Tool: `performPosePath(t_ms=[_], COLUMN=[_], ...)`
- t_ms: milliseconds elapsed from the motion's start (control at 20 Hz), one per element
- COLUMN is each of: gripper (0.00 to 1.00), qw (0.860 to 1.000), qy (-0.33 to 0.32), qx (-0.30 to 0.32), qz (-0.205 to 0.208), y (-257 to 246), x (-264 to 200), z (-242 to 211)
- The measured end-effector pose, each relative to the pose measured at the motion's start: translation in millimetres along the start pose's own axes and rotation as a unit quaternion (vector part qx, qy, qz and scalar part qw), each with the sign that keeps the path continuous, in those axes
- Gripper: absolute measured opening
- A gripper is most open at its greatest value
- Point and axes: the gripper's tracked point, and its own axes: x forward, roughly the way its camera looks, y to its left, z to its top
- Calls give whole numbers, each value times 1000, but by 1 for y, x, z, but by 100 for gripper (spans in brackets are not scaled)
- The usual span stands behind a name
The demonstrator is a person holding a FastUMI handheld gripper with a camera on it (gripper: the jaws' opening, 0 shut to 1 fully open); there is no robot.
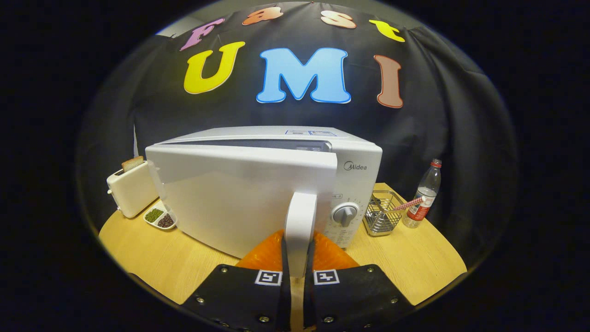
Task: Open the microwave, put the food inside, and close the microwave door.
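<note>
A white microwave (pixel 355 170) stands on the round wooden table (pixel 415 263). Its door (pixel 239 198) is swung partly open, hinged at the left, with a dark gap showing along its top edge. My gripper (pixel 298 258) is shut on the door's upright white handle (pixel 300 226), one finger pressing each side of it. The control dial (pixel 345 214) sits just right of the handle. The inside of the microwave is hidden behind the door.
A white toaster (pixel 131 189) with a bread slice stands left of the microwave, with a small white dish (pixel 160 217) of green and dark grains beside it. To the right are a wire basket (pixel 382 214) holding a striped straw and a clear water bottle (pixel 424 193).
</note>
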Motion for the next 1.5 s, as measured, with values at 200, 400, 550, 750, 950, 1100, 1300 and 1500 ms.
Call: performPosePath(t_ms=[200,400,550,750,950,1100,1300,1500], gripper=[19,24,25,25,25,25,25,25], qw=[1000,999,999,998,997,997,996,994], qy=[7,15,14,12,9,6,6,5], qx=[2,-19,-29,-43,-45,-51,-56,-70], qz=[22,35,43,49,54,57,70,89], y=[18,39,55,76,98,116,144,178], x=[-30,-63,-85,-111,-136,-153,-174,-195], z=[-13,-24,-31,-39,-45,-49,-56,-63])
